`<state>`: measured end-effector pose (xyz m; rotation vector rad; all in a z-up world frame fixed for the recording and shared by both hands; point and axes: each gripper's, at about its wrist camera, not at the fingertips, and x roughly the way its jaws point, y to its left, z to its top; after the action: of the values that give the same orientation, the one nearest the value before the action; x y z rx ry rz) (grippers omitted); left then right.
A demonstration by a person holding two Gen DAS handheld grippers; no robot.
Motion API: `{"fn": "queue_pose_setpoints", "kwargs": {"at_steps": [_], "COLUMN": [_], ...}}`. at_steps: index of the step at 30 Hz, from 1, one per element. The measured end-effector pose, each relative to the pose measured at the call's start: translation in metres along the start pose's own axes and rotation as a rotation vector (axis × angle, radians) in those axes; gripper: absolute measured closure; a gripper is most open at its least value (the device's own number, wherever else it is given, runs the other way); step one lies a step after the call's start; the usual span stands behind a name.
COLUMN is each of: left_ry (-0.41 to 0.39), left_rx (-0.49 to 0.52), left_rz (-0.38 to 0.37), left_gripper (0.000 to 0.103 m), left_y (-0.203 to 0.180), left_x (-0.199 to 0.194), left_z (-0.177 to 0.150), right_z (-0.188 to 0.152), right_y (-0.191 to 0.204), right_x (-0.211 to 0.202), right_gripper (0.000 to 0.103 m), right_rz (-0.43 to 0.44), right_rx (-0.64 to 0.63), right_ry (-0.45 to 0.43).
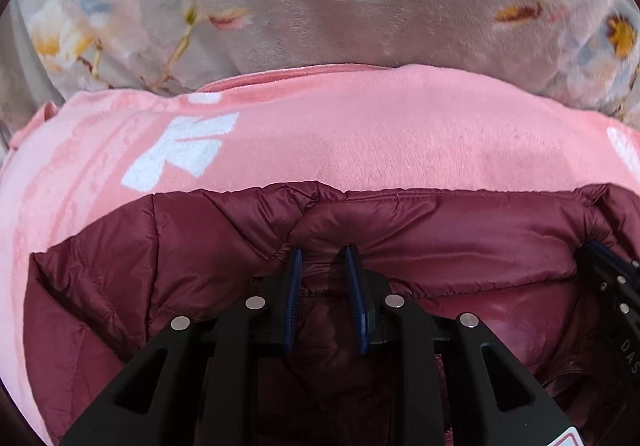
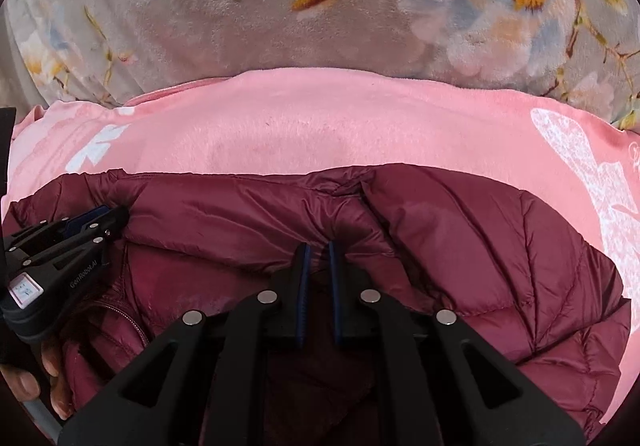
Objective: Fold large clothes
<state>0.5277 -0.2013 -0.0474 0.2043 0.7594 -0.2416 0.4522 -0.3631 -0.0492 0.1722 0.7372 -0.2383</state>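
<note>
Soft grey bedding with big flowers (image 2: 200,57) fills the far side, past both grippers. On top of it lies a pink blanket (image 1: 360,125) with white shapes on it. It starts just past the fingertips and runs out to both sides.

On the pink blanket sits a dark red puffy jacket (image 2: 480,238). It is right under and around both grippers, with a thick fold along its far edge.

The left gripper (image 1: 323,258) pinches that fold. Its blue pads (image 1: 354,286) press a bunch of the red cloth between them. The right gripper (image 2: 318,252) pinches the same fold further to the right, and its jaws are almost closed on the thin cloth.

In the right wrist view, the left gripper shows on the left side, biting the jacket edge. A person's hand (image 2: 36,378) holds it from below. A zip line (image 2: 124,316) shows just beside that gripper.
</note>
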Motion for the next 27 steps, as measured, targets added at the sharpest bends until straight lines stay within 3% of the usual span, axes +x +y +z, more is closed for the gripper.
{"fn": "queue_pose_setpoints", "kwargs": {"at_steps": [27], "left_ry": [0.0], "left_rx": [0.018], "left_rz": [0.027], "left_gripper": [0.08], "left_y": [-0.0025], "left_x": [-0.0002], "left_z": [0.0005], "right_z": [0.0003], "right_y": [-0.0001], "right_x": [0.0], "right_gripper": [0.095], "right_rz": [0.005], "right_rx": [-0.003], "right_ry": [0.002]}}
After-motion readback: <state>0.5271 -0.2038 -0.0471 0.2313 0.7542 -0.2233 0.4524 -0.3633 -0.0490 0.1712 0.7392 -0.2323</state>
